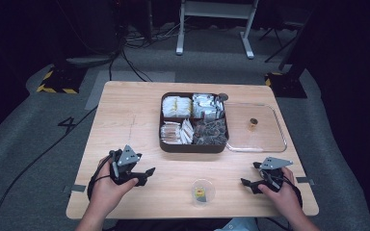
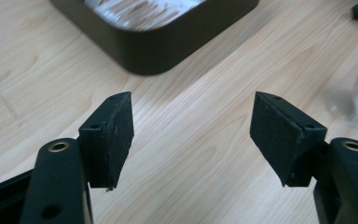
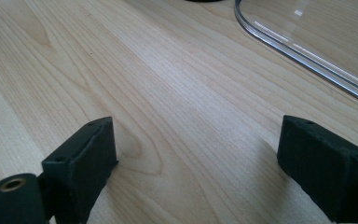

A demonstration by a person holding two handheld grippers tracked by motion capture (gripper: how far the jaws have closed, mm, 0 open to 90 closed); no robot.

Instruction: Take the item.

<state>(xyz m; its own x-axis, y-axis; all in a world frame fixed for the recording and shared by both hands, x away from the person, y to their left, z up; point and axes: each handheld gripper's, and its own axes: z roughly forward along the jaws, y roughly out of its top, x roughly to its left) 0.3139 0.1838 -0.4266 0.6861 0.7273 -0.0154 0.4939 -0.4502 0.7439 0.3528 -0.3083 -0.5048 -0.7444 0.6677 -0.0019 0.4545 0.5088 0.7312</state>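
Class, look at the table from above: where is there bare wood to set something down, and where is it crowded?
Bare wood: the wide strip left of the dark divided box, and the far edge behind it. Smaller patch between the left hand-held gripper and the small clear cup. Crowded: centre-right, where the box touches the clear tray, and around the right hand-held gripper.

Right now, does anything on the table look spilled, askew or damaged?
Nothing stands out. The dark compartment box sits square with its packets inside, its clear lid lies flat beside it, and the small clear cup stands upright near the front edge.
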